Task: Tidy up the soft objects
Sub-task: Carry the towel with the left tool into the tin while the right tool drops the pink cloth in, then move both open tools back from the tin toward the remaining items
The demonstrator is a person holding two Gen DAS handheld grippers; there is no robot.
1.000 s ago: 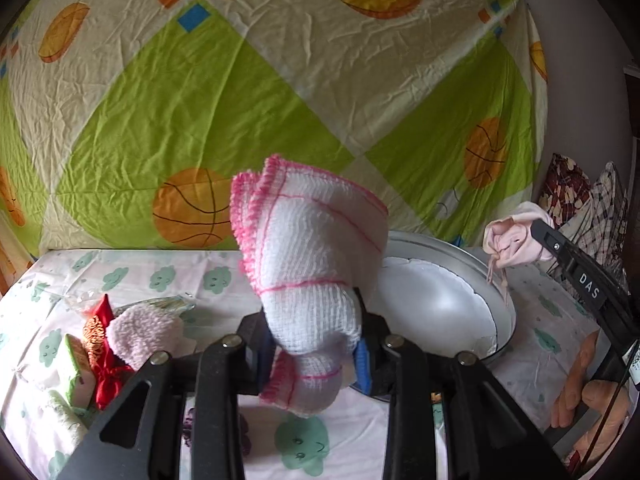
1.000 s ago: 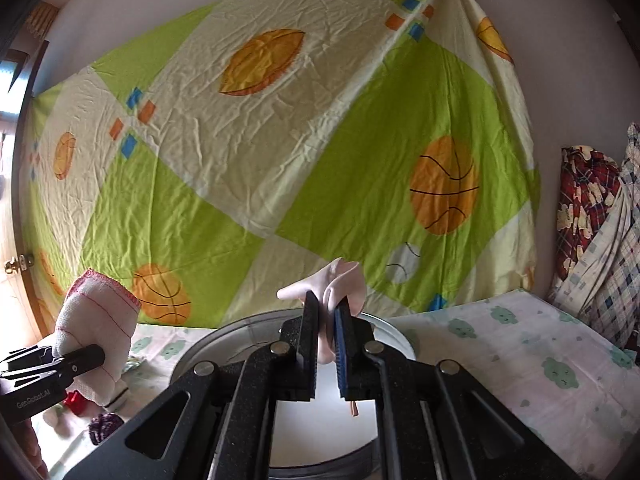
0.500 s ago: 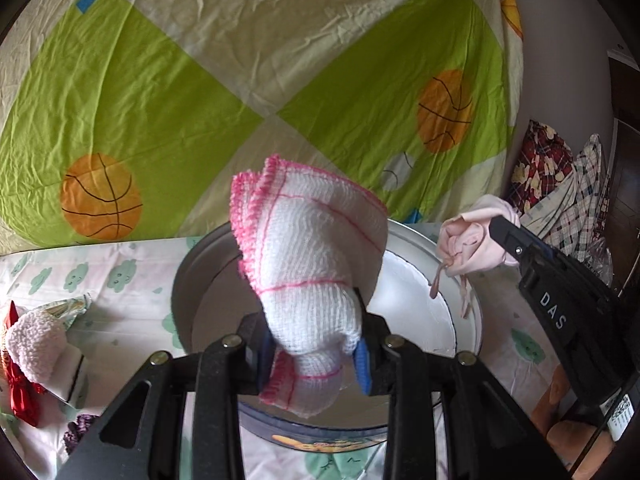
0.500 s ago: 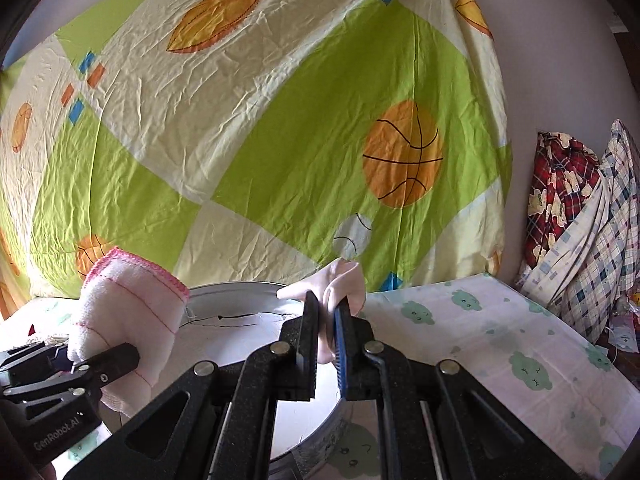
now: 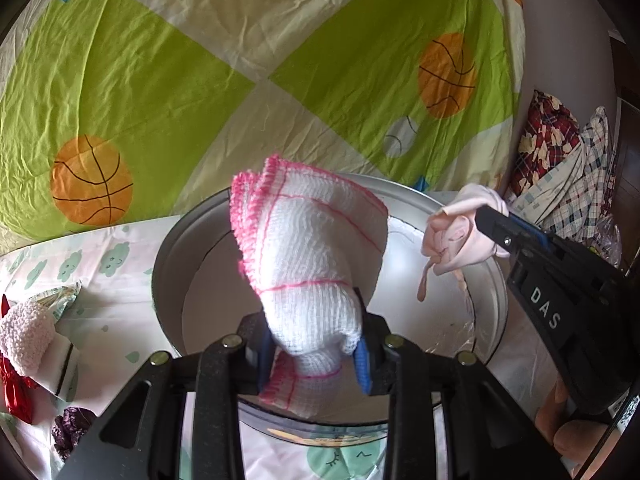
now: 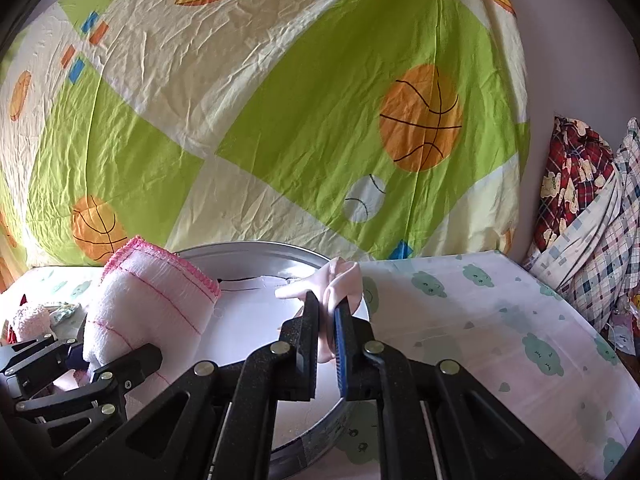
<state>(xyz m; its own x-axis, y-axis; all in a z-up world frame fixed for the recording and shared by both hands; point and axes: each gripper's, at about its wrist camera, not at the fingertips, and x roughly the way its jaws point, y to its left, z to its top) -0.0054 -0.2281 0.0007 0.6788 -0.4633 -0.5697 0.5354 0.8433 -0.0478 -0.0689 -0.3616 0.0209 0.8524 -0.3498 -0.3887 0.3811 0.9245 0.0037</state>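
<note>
My left gripper (image 5: 316, 354) is shut on a folded white cloth with pink stitched edges (image 5: 308, 256) and holds it above the round metal tin (image 5: 168, 256). The cloth also shows in the right wrist view (image 6: 152, 312). My right gripper (image 6: 327, 312) is shut on a small pale pink cloth (image 6: 340, 280) and holds it over the tin's far right rim (image 6: 280, 249). That pink cloth shows at the right in the left wrist view (image 5: 460, 236). The tin has a white bottom and looks empty.
On the cloud-print sheet (image 6: 500, 320) left of the tin lie a fluffy pink item (image 5: 24, 336), a red wrapper (image 5: 14, 388), a dark purple item (image 5: 70, 428) and a foil packet (image 5: 60, 296). A basketball-print sheet (image 5: 200, 80) hangs behind. Plaid fabrics (image 6: 592, 208) are piled at the right.
Both grippers have moved over the tin with their cloths still held. The left gripper swung right from the pile of items; the right gripper came lower and closer to the tin's rim.
</note>
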